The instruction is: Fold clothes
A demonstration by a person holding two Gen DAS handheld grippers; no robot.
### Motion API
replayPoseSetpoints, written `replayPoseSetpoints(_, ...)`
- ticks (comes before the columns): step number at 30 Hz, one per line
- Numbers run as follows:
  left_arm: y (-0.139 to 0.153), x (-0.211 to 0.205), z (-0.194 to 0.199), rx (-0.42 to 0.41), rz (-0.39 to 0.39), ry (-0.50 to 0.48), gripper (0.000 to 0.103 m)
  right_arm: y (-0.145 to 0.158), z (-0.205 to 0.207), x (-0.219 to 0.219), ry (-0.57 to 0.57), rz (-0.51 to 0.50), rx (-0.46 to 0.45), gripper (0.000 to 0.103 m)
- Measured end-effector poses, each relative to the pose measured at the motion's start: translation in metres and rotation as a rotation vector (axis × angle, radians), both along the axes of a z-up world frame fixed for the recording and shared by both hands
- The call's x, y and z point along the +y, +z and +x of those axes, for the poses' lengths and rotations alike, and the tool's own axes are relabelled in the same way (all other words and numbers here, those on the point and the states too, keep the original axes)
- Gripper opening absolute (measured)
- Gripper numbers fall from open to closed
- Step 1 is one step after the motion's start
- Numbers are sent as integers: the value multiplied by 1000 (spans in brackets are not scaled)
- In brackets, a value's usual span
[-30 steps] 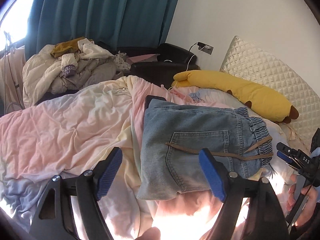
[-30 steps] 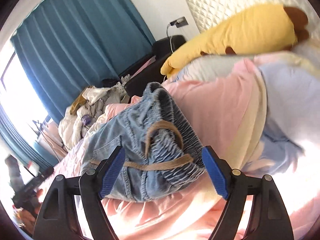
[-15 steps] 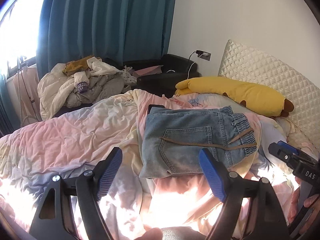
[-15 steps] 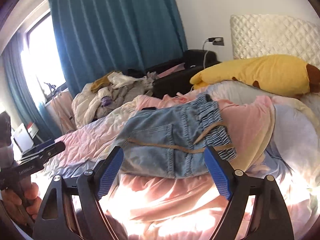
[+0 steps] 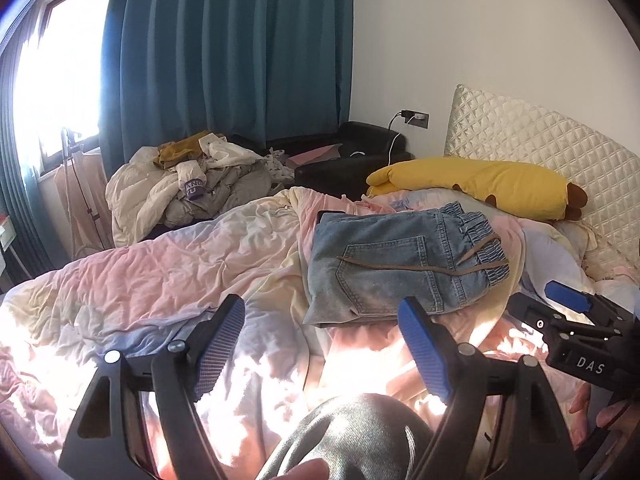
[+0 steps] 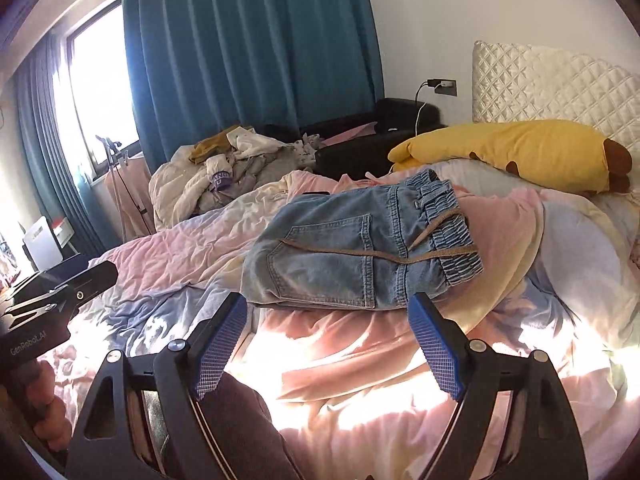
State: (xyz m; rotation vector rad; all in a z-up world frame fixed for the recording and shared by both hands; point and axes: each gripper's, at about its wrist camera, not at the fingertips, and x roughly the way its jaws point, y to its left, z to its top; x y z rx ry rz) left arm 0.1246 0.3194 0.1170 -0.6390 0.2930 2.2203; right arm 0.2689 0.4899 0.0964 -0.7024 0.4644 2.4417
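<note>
Folded blue denim jeans [image 5: 396,264] [image 6: 356,256] with an elastic waistband and a brown drawstring lie on the pastel pink duvet [image 5: 168,272] [image 6: 380,344]. My left gripper [image 5: 320,344] is open and empty, hovering short of the jeans' near edge. My right gripper [image 6: 326,340] is also open with nothing between its blue pads, just in front of the jeans. Each gripper shows at the edge of the other's view, the right one [image 5: 572,320] at the right, the left one [image 6: 60,284] at the left, each held by a hand.
A heap of unfolded clothes [image 5: 188,184] [image 6: 224,168] lies beyond the bed near the teal curtain [image 5: 224,60]. A long yellow plush pillow [image 5: 480,184] [image 6: 512,152] rests against the quilted headboard [image 5: 540,144]. A black chair [image 5: 352,152] and a wall socket with a charger stand behind.
Both grippers have drawn back and up from the jeans, which now look smaller and farther off. The right view rolled back to level. The jeans lie where they were.
</note>
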Motion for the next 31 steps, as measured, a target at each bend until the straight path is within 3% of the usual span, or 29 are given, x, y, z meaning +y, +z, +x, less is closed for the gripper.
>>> replayPoseSetpoints(9, -26, -15, 8, -39, -19, -6, 81, -4, 9, -27, -49, 37, -1, 84)
replayPoseSetpoints(18, -25, -28, 11, -43, -5, 20, 81, -2, 6, -49, -76, 85, -36, 84)
replayPoseSetpoints(31, -31, -29, 12, -66, -27, 18, 81, -4, 10, -51, -90, 66, -45, 84)
